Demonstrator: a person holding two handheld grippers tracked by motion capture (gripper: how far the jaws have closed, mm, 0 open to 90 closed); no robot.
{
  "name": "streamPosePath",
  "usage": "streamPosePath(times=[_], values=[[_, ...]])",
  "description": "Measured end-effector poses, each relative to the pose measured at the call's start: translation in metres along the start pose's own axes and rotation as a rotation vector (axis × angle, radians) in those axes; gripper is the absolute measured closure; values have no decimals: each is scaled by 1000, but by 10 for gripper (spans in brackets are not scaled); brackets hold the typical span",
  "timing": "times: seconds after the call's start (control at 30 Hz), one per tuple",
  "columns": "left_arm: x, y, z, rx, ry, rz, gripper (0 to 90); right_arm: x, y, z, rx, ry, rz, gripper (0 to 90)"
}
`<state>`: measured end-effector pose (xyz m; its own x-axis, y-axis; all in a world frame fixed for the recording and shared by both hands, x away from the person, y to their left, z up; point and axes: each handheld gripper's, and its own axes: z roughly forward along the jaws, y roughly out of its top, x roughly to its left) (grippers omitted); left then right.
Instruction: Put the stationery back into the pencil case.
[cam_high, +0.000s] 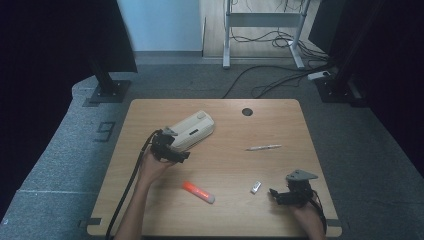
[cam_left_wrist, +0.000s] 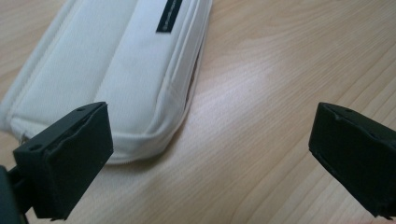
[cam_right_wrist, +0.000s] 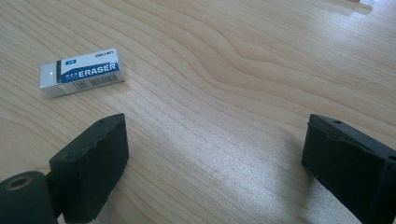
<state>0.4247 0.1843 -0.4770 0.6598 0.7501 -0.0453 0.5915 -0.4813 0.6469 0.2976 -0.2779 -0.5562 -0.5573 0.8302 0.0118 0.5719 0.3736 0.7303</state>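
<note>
A white zipped pencil case (cam_high: 192, 131) lies at the table's middle left. Just at its near corner my left gripper (cam_high: 176, 151) rests low over the wood, held by a hand. In the left gripper view the case (cam_left_wrist: 116, 70) sits ahead and to the left, and the gripper (cam_left_wrist: 210, 140) is open with bare wood between its jaws. My right gripper (cam_high: 277, 195) is near the front right edge, pointing left toward a small white eraser (cam_high: 255, 187). In the right gripper view the eraser (cam_right_wrist: 81, 72), with a blue label, lies ahead left of the open gripper (cam_right_wrist: 219, 149).
An orange marker (cam_high: 198, 192) with a white cap lies near the front middle. A white pen (cam_high: 263, 147) lies right of centre. A black grommet (cam_high: 247, 111) sits at the table's (cam_high: 280, 120) far side. Cables and stand legs cross the floor beyond.
</note>
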Motion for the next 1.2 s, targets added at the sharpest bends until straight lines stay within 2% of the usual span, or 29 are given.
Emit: streamPosePath(times=[0.13,0.33,0.53,0.67,0.73,1.0,1.2], values=[[4,9,1,19,6,23,26,0,0,0,0,0,0,66],[8,18,4,23,-3,38,43,0,0,0,0,0,0,67],[14,29,11,1,-25,21,143,0,0,0,-2,0,-4,66],[15,32,17,11,-8,35,166,0,0,0,-1,0,-2,66],[16,33,20,18,-3,35,214,0,0,0,-2,0,-2,67],[24,34,36,32,5,21,313,0,0,0,-2,0,-4,67],[28,34,49,40,4,12,321,0,0,0,-2,0,-4,67]])
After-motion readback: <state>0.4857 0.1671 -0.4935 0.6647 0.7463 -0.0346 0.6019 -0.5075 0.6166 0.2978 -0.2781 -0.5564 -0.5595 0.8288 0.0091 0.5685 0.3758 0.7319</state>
